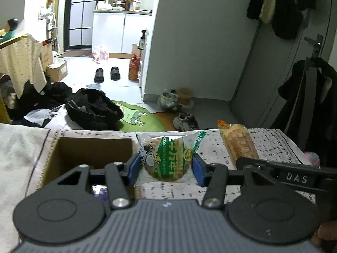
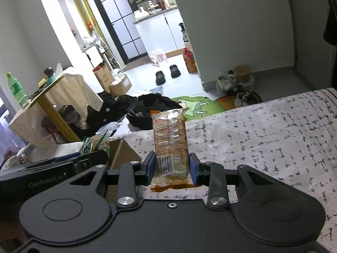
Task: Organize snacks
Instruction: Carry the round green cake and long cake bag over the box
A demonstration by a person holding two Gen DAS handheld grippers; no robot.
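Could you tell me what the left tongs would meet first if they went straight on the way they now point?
Nothing solid, probably: the left tongs, shut on the green cracker packet, point past the patterned cloth's far edge; depth is unclear.

The left gripper (image 1: 166, 167) sits at lower centre of its frame, blue pads (image 1: 134, 168) closed against a packet. The right gripper (image 2: 172, 168), likewise lower centre, has its pads (image 2: 193, 169) pressed on another packet, and its body crosses the left view's right edge.

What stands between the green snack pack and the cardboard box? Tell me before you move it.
Nothing visible does. The left tool holds the green snack pack right beside the open cardboard box, whose near right wall is the only thing to clear. The right tool, holding the orange snack pack, is on the far side from the box.
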